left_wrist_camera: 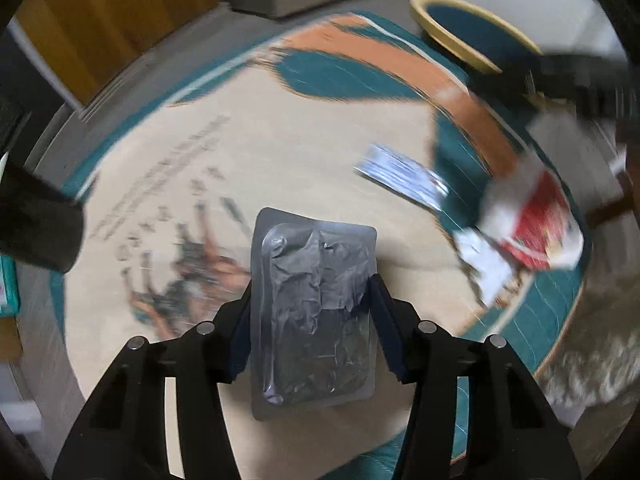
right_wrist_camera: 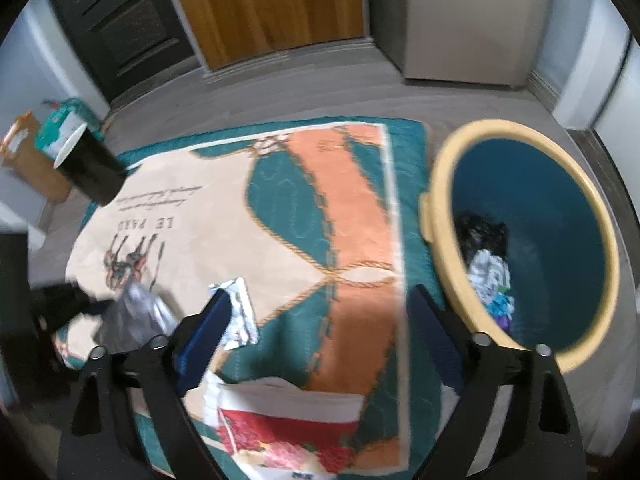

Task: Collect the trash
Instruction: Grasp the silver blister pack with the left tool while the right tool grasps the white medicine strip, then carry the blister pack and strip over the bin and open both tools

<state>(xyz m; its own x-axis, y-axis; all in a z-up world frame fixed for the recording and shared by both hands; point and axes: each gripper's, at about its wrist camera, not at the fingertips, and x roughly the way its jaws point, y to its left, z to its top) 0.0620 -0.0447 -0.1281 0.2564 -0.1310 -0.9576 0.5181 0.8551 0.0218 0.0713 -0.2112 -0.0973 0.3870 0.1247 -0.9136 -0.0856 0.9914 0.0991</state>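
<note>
The silver pouch [left_wrist_camera: 314,312] looked like crinkled, glossy foil. The rug [right_wrist_camera: 360,216] was matt quilted cloth. The bin [right_wrist_camera: 560,208] seemed smooth plastic, its rim [right_wrist_camera: 434,184] cream. The red-and-white wrapper [right_wrist_camera: 288,428] looked like shiny printed film. The door [right_wrist_camera: 264,8] was grained wood.

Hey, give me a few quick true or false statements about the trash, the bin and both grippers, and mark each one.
1. The left gripper has a silver foil pack between its fingers. True.
2. The bin is empty. False: crumpled trash lies inside it.
3. The bin has a yellow rim and a teal inside. True.
4. The red and white wrapper is already in the bin. False: it lies on the rug, below the right gripper.
</note>
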